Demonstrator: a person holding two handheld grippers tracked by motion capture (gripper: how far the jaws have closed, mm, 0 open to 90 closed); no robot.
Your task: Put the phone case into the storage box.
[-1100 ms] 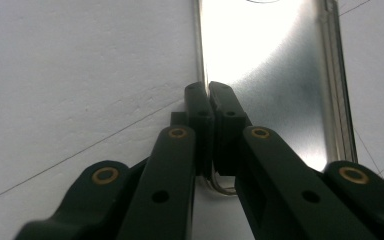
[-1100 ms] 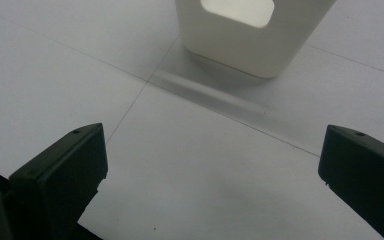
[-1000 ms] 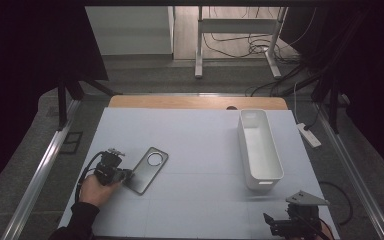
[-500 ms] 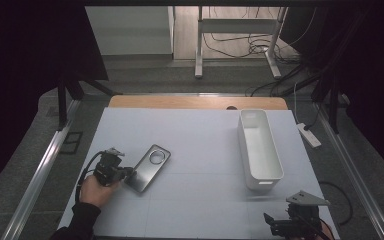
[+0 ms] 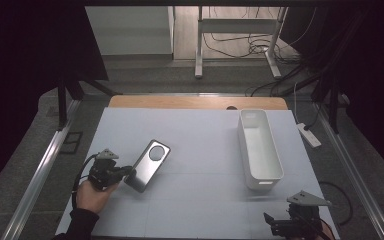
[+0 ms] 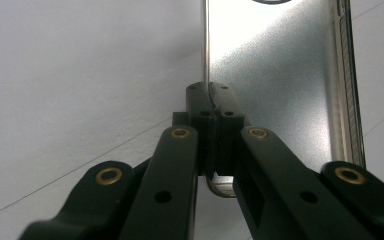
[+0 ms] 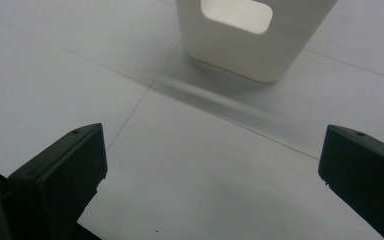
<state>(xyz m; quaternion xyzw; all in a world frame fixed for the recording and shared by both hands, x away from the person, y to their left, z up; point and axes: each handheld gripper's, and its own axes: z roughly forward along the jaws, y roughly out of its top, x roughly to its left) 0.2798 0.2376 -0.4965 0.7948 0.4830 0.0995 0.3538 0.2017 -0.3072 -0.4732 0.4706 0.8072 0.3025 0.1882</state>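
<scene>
The left claw (image 5: 128, 173) is clamped on the near edge of a flat, silvery metal plate with rounded corners and a round hole near its far end (image 5: 149, 160). In the left gripper view its two black jaws meet tight on the plate's thin rim (image 6: 275, 80), near one corner. A hand (image 5: 92, 194) holds this claw by the worktop's left edge, toward the near corner. The plate slants away from the claw toward the middle of the pale grey worktop (image 5: 200, 145); whether its far end rests on the surface cannot be told. No writing or label can be read on the plate.

The right claw (image 5: 280, 227) sits at the worktop's near right corner, its jaws standing wide apart over bare surface with nothing between them. Just beyond it is a long white plastic bin with a handle cut-out in its end wall (image 5: 260, 145), lying along the right side; in the right gripper view that end (image 7: 252, 37) faces the claw. The bin carries no legible marking.
</scene>
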